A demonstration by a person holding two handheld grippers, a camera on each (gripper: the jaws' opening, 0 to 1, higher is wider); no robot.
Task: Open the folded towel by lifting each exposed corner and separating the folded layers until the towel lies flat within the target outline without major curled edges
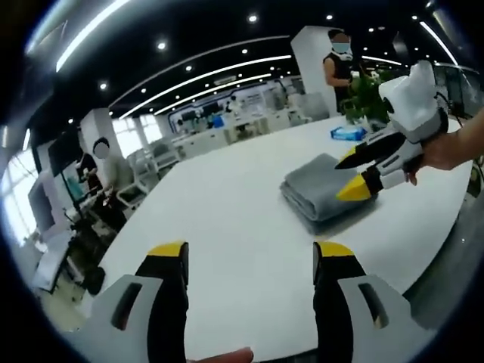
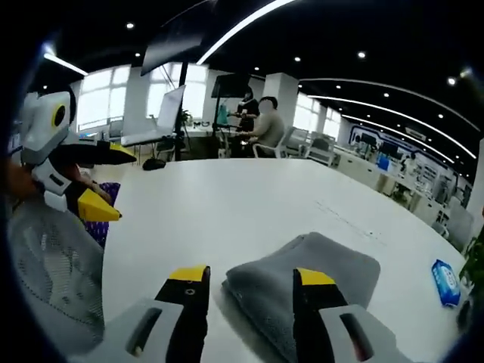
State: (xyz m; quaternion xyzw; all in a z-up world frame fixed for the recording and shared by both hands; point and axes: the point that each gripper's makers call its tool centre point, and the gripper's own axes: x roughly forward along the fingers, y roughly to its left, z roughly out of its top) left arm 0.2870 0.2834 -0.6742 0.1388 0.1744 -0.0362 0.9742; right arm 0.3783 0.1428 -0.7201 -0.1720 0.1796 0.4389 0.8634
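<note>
A folded grey towel (image 1: 321, 193) lies on the white table (image 1: 227, 204), toward its right side in the left gripper view. My right gripper (image 1: 349, 175), held by a hand, hovers open at the towel's right edge. My left gripper (image 1: 250, 253) is open over bare table, well short of the towel. In the right gripper view the towel (image 2: 336, 261) sits just ahead. My right gripper (image 2: 251, 276) is open, its right jaw over the towel's near edge and its left jaw over the table (image 2: 227, 204). The left gripper (image 2: 106, 181) shows open at far left.
A blue packet (image 1: 348, 133) (image 2: 446, 281) lies on the table beyond the towel. A grey mesh chair back (image 2: 53, 280) stands by the table edge. A plant (image 1: 363, 94) and a standing person (image 1: 340, 64) are at the far side. Seated people (image 2: 265, 125) are behind the table.
</note>
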